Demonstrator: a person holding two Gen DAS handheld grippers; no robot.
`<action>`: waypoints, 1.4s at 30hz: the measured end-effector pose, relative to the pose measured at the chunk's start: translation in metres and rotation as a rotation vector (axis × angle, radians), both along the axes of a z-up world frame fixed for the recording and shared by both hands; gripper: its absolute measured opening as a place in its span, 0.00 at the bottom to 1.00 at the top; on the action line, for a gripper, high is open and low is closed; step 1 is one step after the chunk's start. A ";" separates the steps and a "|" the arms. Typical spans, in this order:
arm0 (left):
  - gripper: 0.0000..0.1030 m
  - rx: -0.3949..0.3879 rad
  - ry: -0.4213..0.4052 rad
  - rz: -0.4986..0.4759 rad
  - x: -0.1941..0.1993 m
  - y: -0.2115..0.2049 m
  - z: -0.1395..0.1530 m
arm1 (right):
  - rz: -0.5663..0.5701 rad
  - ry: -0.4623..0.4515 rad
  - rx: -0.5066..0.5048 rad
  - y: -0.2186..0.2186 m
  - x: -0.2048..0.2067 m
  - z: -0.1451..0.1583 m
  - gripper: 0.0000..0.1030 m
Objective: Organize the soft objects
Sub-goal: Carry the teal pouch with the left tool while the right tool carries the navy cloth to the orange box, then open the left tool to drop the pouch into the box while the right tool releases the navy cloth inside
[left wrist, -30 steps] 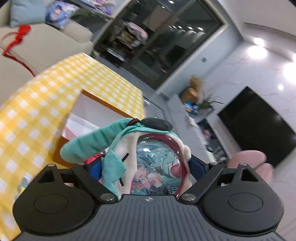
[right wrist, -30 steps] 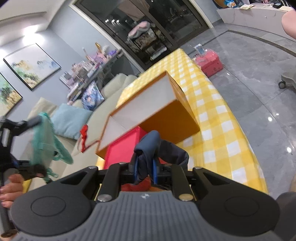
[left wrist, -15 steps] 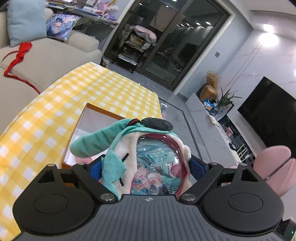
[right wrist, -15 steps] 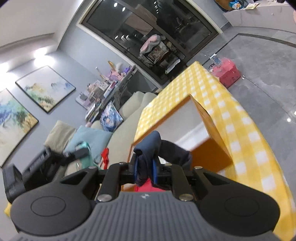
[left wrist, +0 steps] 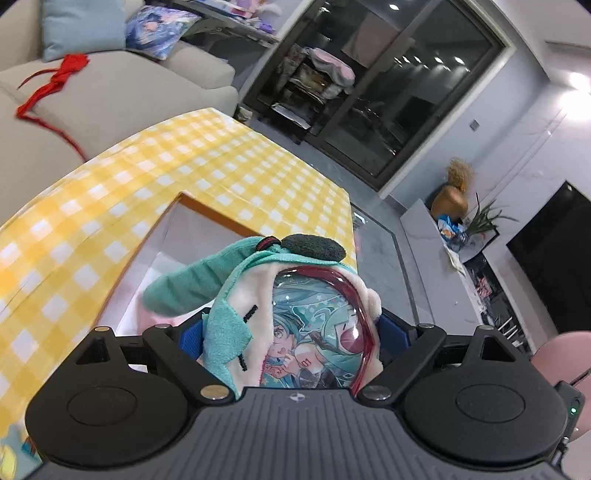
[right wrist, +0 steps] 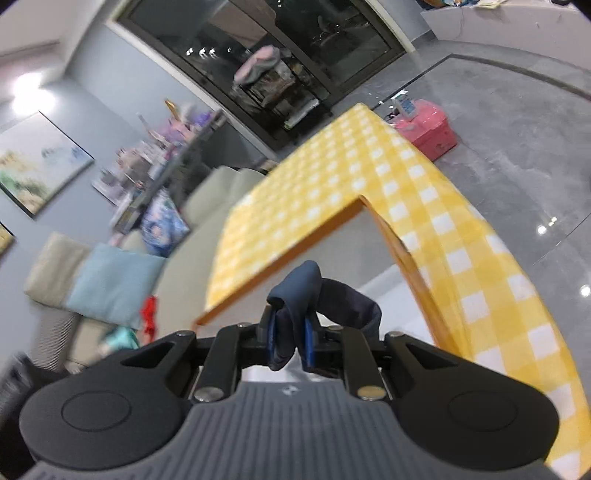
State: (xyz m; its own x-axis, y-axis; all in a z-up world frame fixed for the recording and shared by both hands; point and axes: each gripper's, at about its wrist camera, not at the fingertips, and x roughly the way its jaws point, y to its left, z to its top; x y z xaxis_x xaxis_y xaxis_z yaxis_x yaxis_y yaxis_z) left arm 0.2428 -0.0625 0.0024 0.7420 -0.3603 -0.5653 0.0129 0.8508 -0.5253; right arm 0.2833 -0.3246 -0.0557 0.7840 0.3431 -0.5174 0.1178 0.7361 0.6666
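My left gripper (left wrist: 291,332) is shut on a teal plush pouch (left wrist: 258,295) with a round clear window showing an anime picture; its blue pads press both sides. The pouch hangs over the open orange box (left wrist: 177,206) with a white inside. In the right wrist view my right gripper (right wrist: 290,332) is shut on a folded dark navy cloth (right wrist: 299,291), which bulges above and to the right of the blue pads. That cloth hangs over the same orange box (right wrist: 391,240), near its far corner.
The box stands on a table with a yellow checked cloth (left wrist: 203,155). A beige sofa (left wrist: 122,92) with a light blue cushion (left wrist: 81,26) and a red ribbon (left wrist: 55,81) lies behind. A pink case (right wrist: 428,129) sits on the grey floor beyond the table's end.
Both grippers have travelled across the table and now hang over the open box. The red item seen below the right gripper has left view. Both grips are unchanged.
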 end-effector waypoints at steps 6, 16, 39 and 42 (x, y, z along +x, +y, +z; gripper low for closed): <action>1.00 -0.007 0.023 -0.028 0.018 -0.011 -0.014 | 0.044 0.036 -0.218 0.018 0.009 -0.021 0.13; 1.00 0.101 0.053 -0.035 0.044 -0.054 -0.034 | 0.082 -0.033 -0.459 0.032 -0.003 -0.030 0.14; 1.00 0.224 0.113 -0.004 0.060 -0.080 -0.048 | 0.177 -0.102 -0.435 0.020 -0.003 -0.034 0.47; 1.00 0.243 0.116 -0.018 0.061 -0.080 -0.049 | 0.211 -0.129 -0.510 0.023 -0.006 -0.032 0.56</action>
State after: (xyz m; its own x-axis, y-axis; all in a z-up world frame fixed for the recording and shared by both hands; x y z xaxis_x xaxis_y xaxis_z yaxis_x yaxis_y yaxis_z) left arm 0.3034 -0.1428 -0.0464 0.6615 -0.2166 -0.7180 -0.0191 0.9522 -0.3048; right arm 0.2775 -0.3012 -0.0874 0.7935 0.2310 -0.5631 -0.1258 0.9674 0.2196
